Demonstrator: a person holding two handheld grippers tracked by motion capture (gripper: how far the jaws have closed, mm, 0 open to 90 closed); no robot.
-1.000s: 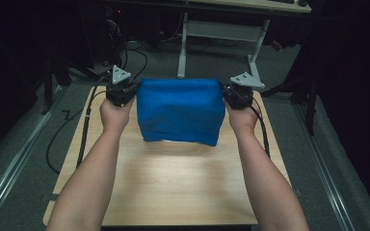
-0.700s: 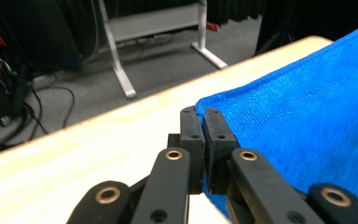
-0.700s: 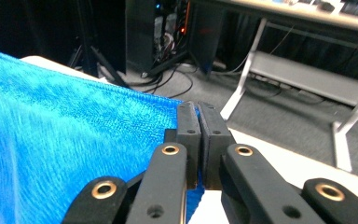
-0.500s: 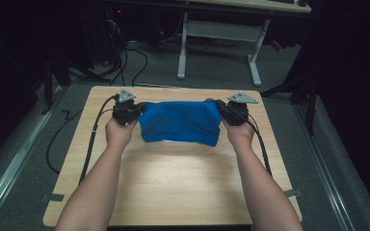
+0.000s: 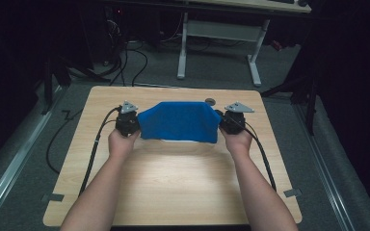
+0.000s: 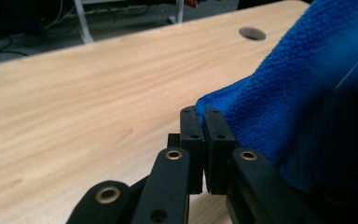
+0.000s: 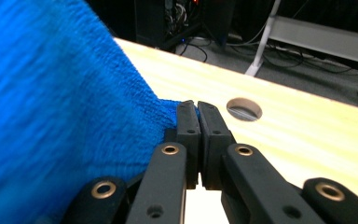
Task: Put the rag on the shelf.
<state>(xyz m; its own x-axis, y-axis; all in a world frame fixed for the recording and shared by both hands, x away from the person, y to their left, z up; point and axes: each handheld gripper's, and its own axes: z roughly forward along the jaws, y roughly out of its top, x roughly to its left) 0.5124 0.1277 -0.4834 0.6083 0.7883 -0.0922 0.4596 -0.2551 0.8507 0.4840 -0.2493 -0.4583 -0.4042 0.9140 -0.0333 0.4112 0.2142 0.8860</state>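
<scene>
Dark room all around, with one pale wooden table (image 5: 173, 183) lit in the middle. No containers on it, just a blue towel (image 5: 179, 121) stretched across the far half. Left gripper (image 5: 128, 121) and right gripper (image 5: 232, 120) each have their jaws clamped on a towel corner, forearms reaching straight out, roughly parallel.

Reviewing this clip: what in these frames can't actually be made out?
- Tabletop under the blue towel: hidden by the towel in the high view.
- Left gripper view: the towel's near part is a dark blur at the right edge.
- Right gripper view: the towel is blurred at the left and cut by the frame edge.
- Objects under the far desk: too dark to identify in the high view.
</scene>
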